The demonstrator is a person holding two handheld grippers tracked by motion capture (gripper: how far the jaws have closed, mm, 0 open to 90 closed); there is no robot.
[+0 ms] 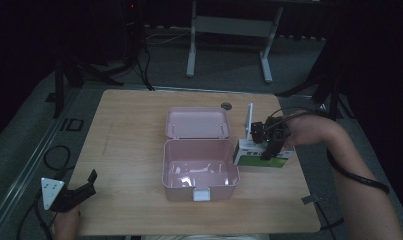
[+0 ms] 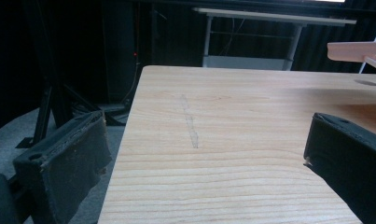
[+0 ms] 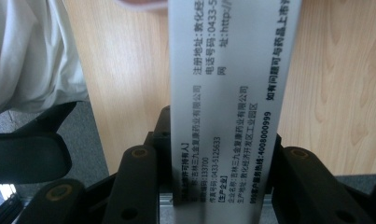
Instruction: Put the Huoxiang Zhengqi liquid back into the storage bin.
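Jaws of right gripper (image 1: 270, 145) pinched medicine box (image 3: 232, 102) beside open pink case (image 1: 200, 172), ready for packing; left gripper (image 1: 81, 192) rested spread at tabletop's near-left corner.

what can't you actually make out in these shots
- Carton, right gripper view: both ends cut off by the frame edges; small print blurred.
- Carton, high view: the right tool covers its top, so the grip itself is hidden.
- Pink box, left gripper view: cut off by the right edge.
- Left tool, high view: dim, pads unclear.
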